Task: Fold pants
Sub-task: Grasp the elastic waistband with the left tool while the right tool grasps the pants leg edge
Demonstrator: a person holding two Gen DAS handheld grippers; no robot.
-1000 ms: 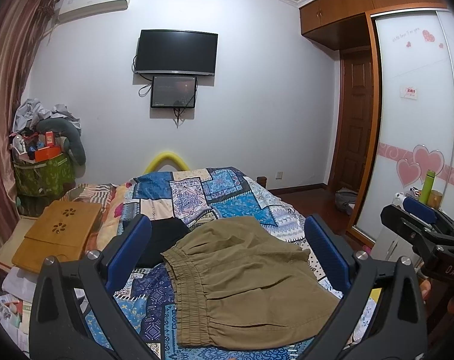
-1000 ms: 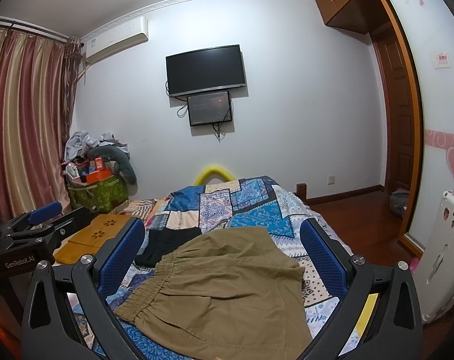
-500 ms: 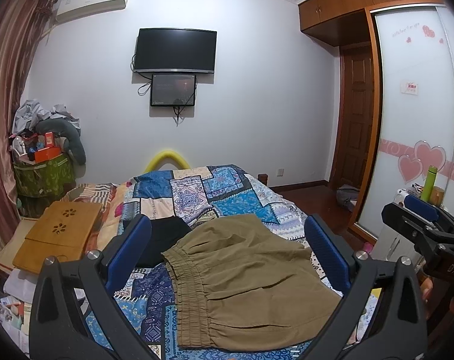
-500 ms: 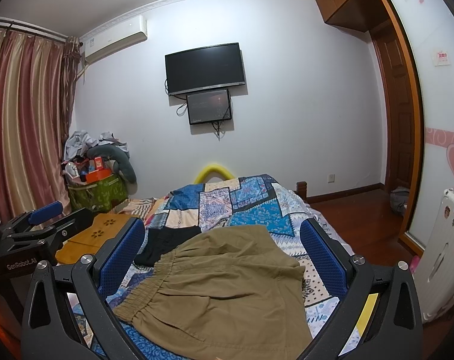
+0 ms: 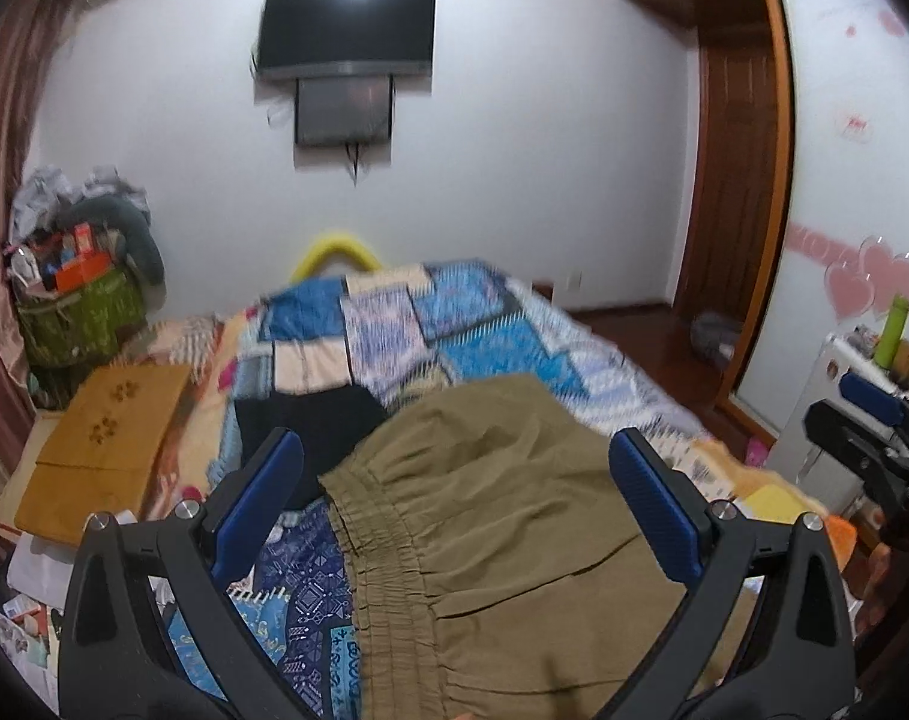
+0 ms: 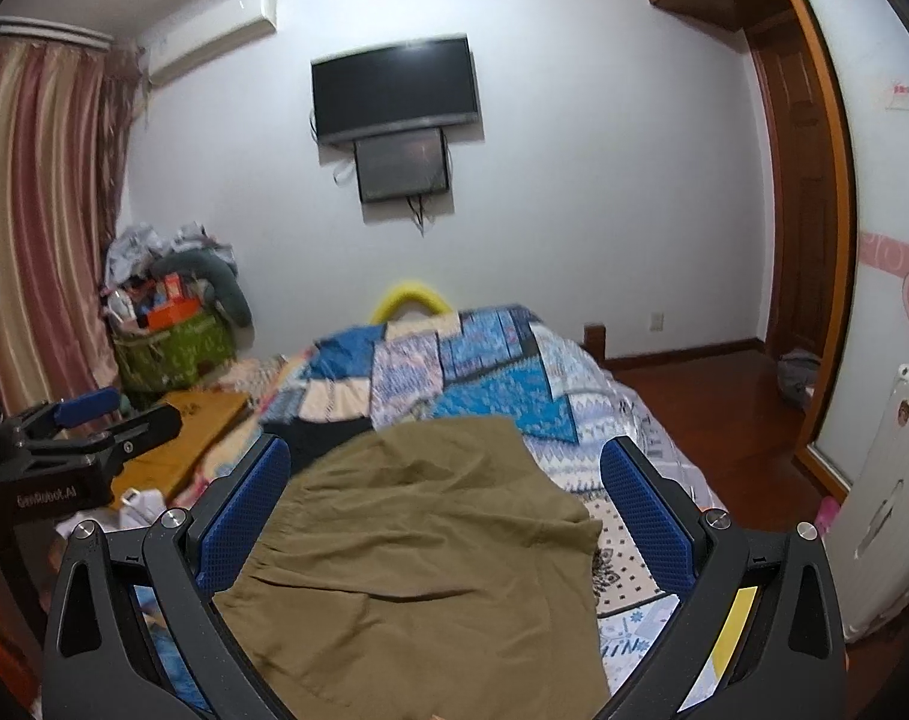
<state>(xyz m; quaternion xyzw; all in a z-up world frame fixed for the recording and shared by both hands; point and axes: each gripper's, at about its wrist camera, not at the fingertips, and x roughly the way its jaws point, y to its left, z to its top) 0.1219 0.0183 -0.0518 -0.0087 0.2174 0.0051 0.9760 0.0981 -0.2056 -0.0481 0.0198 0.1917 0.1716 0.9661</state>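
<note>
Olive-brown pants (image 5: 502, 516) lie spread on the bed's patchwork quilt (image 5: 484, 336), elastic waistband toward the left. They also show in the right wrist view (image 6: 418, 534). My left gripper (image 5: 454, 492) is open and empty, hovering above the waistband side. My right gripper (image 6: 445, 498) is open and empty, above the middle of the pants. The right gripper shows at the right edge of the left wrist view (image 5: 874, 432); the left gripper shows at the left edge of the right wrist view (image 6: 88, 438).
A black garment (image 5: 310, 426) lies on the quilt left of the pants. A wooden lap table (image 5: 106, 438) and a cluttered green basket (image 5: 76, 318) stand left of the bed. A white cabinet (image 6: 892, 522) and wardrobe doors are on the right.
Both grippers have moved forward and tilted down toward the pants, which now look larger and closer. Both jaws stay open. The pants have not moved.
</note>
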